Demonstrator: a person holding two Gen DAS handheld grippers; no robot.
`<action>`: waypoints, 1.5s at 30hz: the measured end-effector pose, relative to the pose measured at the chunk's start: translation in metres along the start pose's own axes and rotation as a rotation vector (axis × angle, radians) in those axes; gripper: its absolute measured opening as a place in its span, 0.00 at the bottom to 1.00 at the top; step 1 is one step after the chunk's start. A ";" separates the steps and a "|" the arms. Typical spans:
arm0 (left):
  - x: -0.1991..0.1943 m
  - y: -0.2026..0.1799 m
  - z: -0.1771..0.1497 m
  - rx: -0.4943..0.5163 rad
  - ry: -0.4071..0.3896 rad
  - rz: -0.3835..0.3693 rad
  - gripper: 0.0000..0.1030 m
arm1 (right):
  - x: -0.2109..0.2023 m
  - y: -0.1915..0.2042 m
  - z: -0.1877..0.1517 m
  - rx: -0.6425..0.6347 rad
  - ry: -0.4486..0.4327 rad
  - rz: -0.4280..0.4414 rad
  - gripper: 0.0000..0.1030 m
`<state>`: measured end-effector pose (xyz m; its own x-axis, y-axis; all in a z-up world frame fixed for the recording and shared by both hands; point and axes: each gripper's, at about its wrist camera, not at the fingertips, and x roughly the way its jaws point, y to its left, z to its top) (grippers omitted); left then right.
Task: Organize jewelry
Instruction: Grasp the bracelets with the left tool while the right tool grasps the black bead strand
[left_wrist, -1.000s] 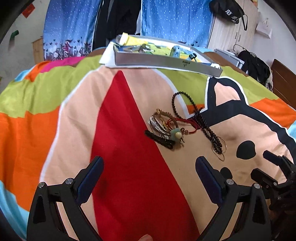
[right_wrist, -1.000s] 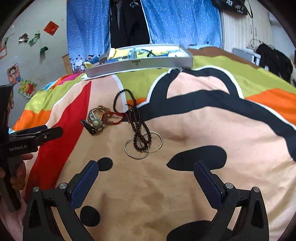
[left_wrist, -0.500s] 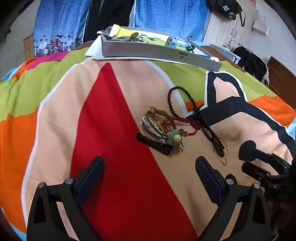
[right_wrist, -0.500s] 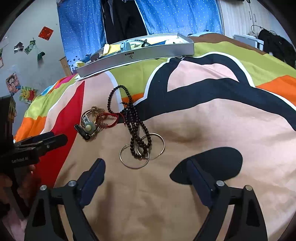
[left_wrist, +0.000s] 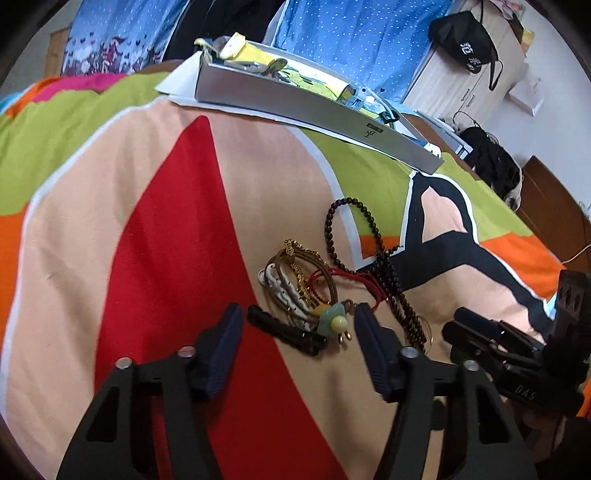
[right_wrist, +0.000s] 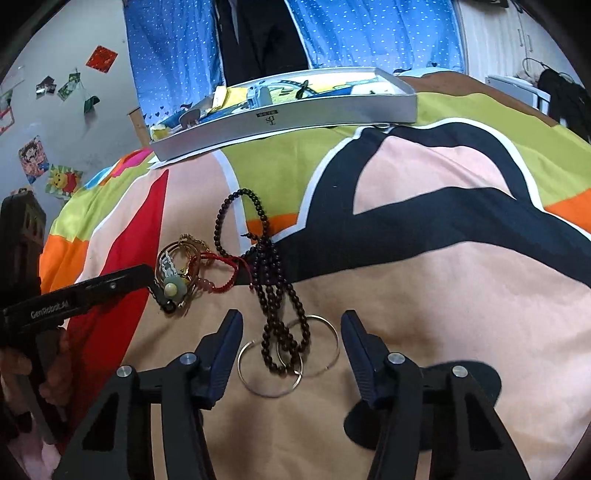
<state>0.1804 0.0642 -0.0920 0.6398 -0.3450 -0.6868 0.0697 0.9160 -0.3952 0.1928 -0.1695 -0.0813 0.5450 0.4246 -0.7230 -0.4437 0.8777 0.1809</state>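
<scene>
Left hand-held gripper (left_wrist: 297, 325) agape around tangled bracelets (left_wrist: 295, 284), right hand-held gripper (right_wrist: 291, 334) agape around dark beads (right_wrist: 275, 295)

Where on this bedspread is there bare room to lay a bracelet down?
The red wedge left of the bracelet pile is bare up to the silver tray. The peach patch right of the dark bead strand is also free. It is crowded where pile, beads and metal rings lie together.
</scene>
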 end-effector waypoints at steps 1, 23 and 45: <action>0.002 0.001 0.002 -0.009 0.004 -0.009 0.46 | 0.002 0.000 0.001 -0.004 0.004 0.001 0.48; 0.007 0.020 0.002 -0.063 0.081 0.009 0.01 | 0.032 0.010 0.006 -0.063 0.073 0.005 0.06; -0.062 -0.034 -0.026 0.016 0.045 -0.060 0.00 | -0.033 0.021 -0.006 -0.046 -0.032 0.035 0.06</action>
<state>0.1184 0.0492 -0.0524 0.5991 -0.4077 -0.6891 0.1196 0.8966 -0.4265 0.1608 -0.1663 -0.0577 0.5502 0.4626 -0.6951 -0.4947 0.8513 0.1750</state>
